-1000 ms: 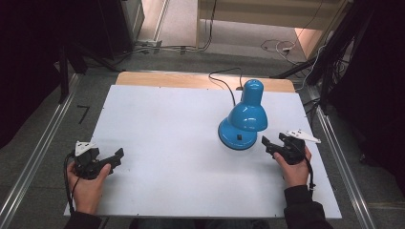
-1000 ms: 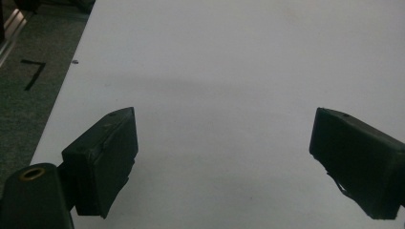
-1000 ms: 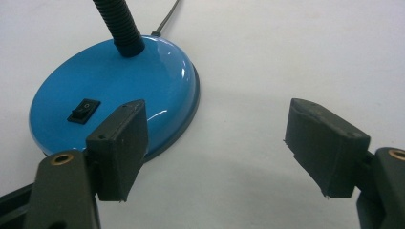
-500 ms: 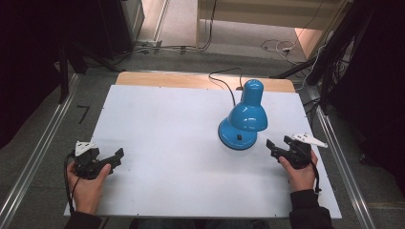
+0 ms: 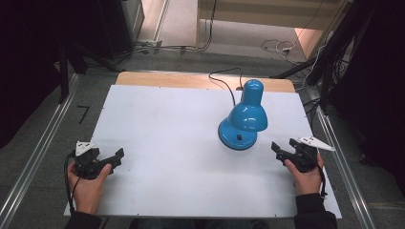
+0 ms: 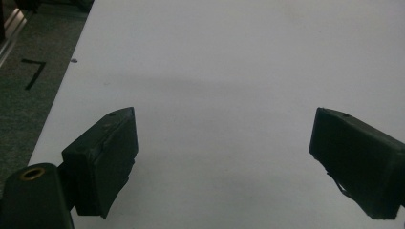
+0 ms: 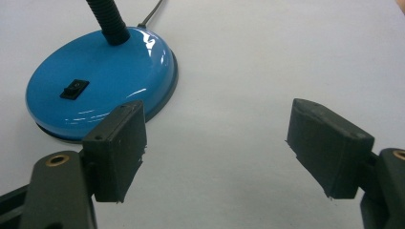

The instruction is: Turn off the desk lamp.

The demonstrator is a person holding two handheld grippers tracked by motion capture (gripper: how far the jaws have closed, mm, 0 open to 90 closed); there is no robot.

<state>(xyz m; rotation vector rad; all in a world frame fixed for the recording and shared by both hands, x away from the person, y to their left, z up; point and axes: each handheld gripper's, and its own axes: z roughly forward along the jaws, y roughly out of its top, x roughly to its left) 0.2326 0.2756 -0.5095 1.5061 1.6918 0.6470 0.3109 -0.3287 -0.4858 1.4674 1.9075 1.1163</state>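
Observation:
A blue desk lamp (image 5: 244,114) stands on the white table (image 5: 167,119), right of centre, its shade bent over its round base (image 7: 100,81), which carries a black switch (image 7: 74,88). A black cable (image 5: 224,81) runs from it to the far edge. My right gripper (image 5: 279,149) rests open just right of the base, apart from it, with nothing between the jaws. At the near left of the table, held by a hand, my left gripper (image 5: 116,158) stands open over bare tabletop (image 6: 224,95).
A wooden strip (image 5: 191,80) lines the table's far edge. Metal rails (image 5: 43,143) run along both sides, with grey floor beyond. Cables (image 5: 277,45) lie on the floor at the back. A black mark (image 6: 33,74) is on the floor left of the table.
My right gripper has drawn back toward the near edge, away from the lamp base. The left gripper has barely moved.

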